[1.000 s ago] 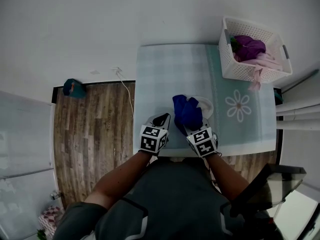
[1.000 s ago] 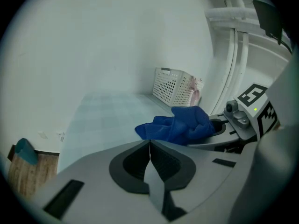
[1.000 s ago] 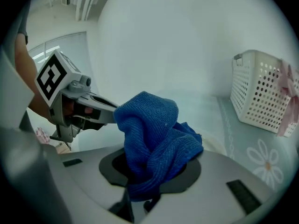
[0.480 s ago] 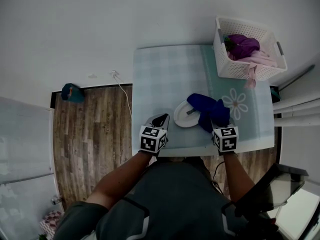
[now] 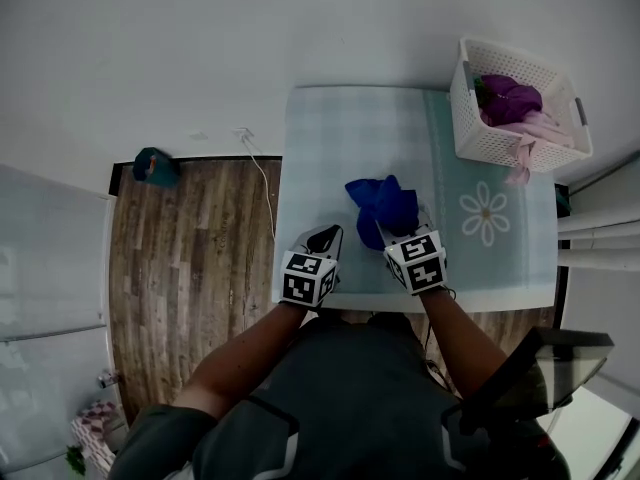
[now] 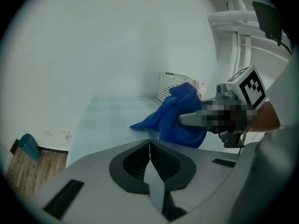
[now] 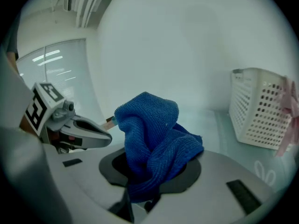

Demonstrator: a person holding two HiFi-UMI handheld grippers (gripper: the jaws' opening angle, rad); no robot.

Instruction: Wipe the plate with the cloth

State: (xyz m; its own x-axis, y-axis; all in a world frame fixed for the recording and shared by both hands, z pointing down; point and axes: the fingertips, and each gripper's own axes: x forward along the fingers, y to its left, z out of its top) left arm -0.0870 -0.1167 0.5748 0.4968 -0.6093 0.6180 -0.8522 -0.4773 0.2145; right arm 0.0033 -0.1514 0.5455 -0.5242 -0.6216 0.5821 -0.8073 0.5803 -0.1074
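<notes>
A blue cloth (image 5: 383, 206) lies bunched on the pale green table (image 5: 340, 138), near its front edge. My right gripper (image 5: 398, 234) is shut on the cloth (image 7: 152, 139), which bulges up out of the jaws and hides the fingertips. The plate lies under the cloth and I cannot make it out. My left gripper (image 5: 327, 237) hovers just left of the cloth, over the table's front edge. Its jaws (image 6: 149, 141) meet in a thin line with nothing between them. The left gripper view shows the cloth (image 6: 175, 115) close ahead to the right.
A white slotted basket (image 5: 515, 118) with purple and pink clothes stands at the table's far right corner, also visible as the basket (image 7: 261, 108). A flower print (image 5: 487, 213) marks the table right of the cloth. Wooden floor (image 5: 190, 238) lies to the left.
My right gripper swept the cloth to the right, baring the white plate, then back left over it. The left gripper has stayed in place, shut.
</notes>
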